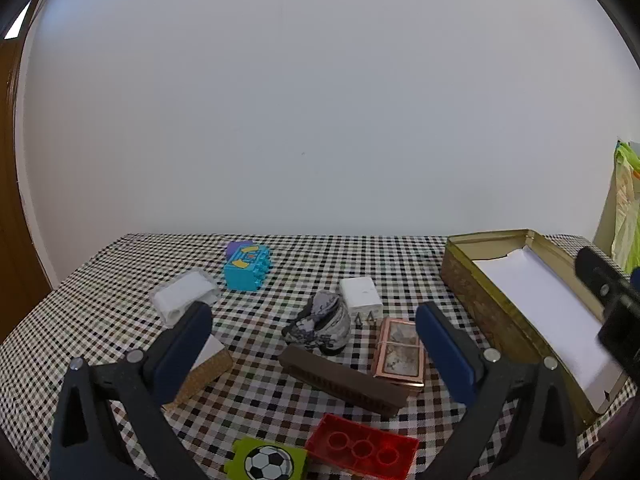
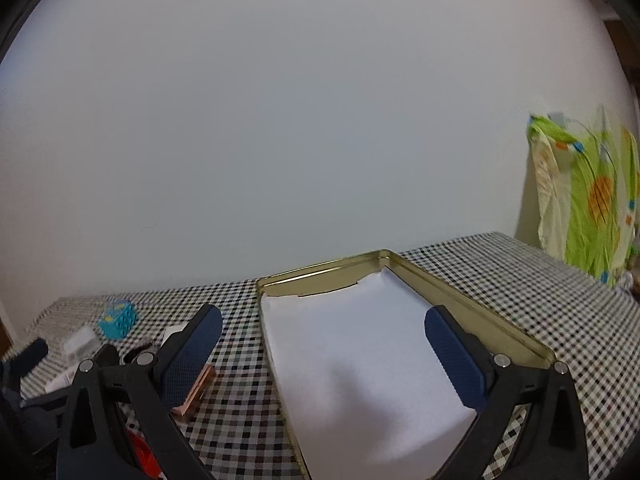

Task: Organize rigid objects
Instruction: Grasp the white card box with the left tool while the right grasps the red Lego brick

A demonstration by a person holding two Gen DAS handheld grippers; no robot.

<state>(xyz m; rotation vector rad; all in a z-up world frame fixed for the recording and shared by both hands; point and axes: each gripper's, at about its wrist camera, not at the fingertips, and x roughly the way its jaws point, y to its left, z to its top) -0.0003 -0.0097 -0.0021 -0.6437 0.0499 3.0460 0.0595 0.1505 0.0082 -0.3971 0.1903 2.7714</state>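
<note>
My left gripper stands open above the checkered table, nothing between its blue pads. Ahead of it lie a grey rolled cloth, a white charger, a copper-framed case, a dark brown bar, a red brick, a green football block, a cork-sided block, a white plastic case and a blue toy block. My right gripper is open over the gold tin, which is lined with white paper. The same tin shows at the left view's right.
A plain wall runs behind the table. A green patterned cloth hangs at the far right, beyond the table's corner. A brown door edges the left. Part of the right gripper's black body hangs over the tin in the left wrist view.
</note>
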